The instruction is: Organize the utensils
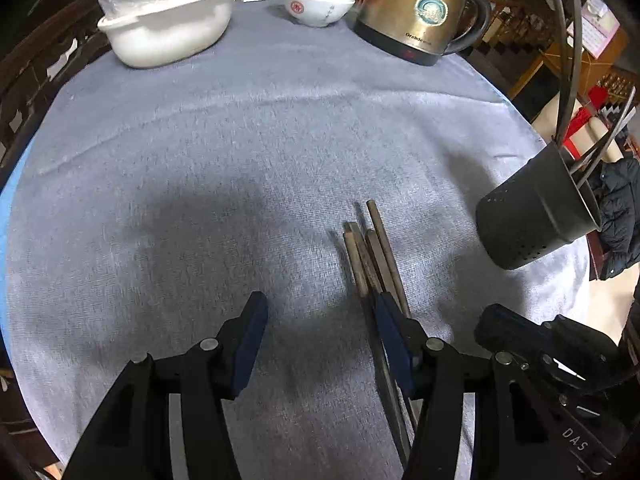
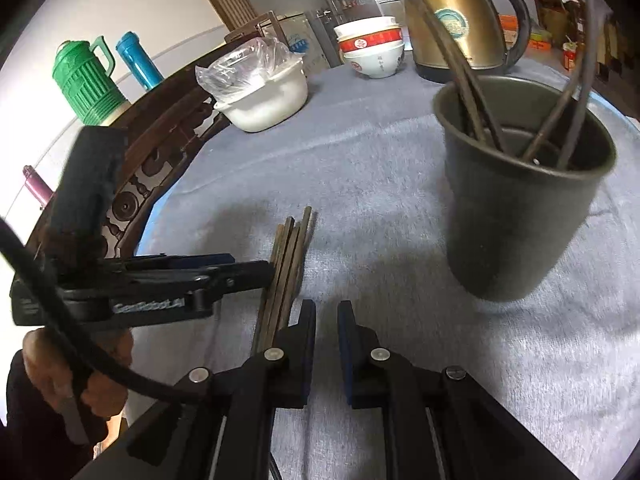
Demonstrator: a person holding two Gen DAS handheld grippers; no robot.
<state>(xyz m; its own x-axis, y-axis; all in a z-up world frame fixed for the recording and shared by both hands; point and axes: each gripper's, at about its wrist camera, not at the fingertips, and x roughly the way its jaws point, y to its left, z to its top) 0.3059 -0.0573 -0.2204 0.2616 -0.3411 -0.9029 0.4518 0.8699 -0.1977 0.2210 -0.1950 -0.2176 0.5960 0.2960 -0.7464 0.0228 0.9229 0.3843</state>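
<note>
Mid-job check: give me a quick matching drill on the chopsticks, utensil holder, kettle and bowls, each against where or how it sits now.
Things:
1. loose chopsticks
2. dark utensil holder
3. gold kettle
4. stacked bowls

Places or states:
A. stands upright with utensils inside
B. lying flat on the grey cloth
C. far side, between the white basin and the kettle
D. far side, behind the holder

Pairs: 1-B, 2-A, 3-D, 4-C

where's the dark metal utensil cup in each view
Left wrist view: the dark metal utensil cup sits at the right edge, past the bundle of brown chopsticks, and looks tilted by the lens.
Right wrist view: it stands upright at upper right, with utensils inside.
Shared landmark: the gold electric kettle at the far side of the grey tablecloth.
</note>
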